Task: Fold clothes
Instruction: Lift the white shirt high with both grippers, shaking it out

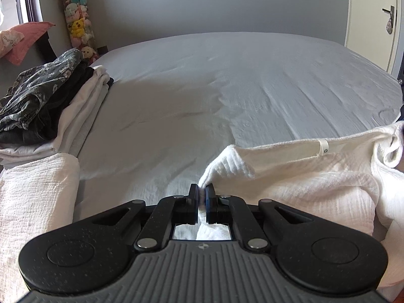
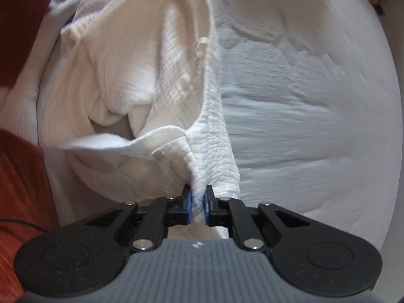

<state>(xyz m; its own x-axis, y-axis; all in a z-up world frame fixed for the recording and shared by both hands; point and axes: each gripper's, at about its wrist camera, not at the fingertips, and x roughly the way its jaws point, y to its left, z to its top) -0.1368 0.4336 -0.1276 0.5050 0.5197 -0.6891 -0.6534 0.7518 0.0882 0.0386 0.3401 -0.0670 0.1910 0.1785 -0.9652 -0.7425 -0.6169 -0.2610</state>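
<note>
A white crinkled garment (image 1: 303,166) hangs stretched above the grey bed sheet (image 1: 202,75). My left gripper (image 1: 202,192) is shut on one corner of it; the cloth runs off to the right, with a small white loop tag (image 1: 323,147) on its top edge. In the right wrist view my right gripper (image 2: 197,198) is shut on another bunched edge of the same garment (image 2: 141,75), which stretches away from the fingers and sags open at the left. The bed sheet (image 2: 303,113) lies below on the right.
A pile of folded clothes (image 1: 50,101), dark patterned on top of white, sits at the bed's left side. Another white crinkled cloth (image 1: 35,197) lies at lower left. Stuffed toys (image 1: 78,25) hang in the far corner. A door (image 1: 373,20) is far right. Orange-red fabric (image 2: 22,176) fills the left edge.
</note>
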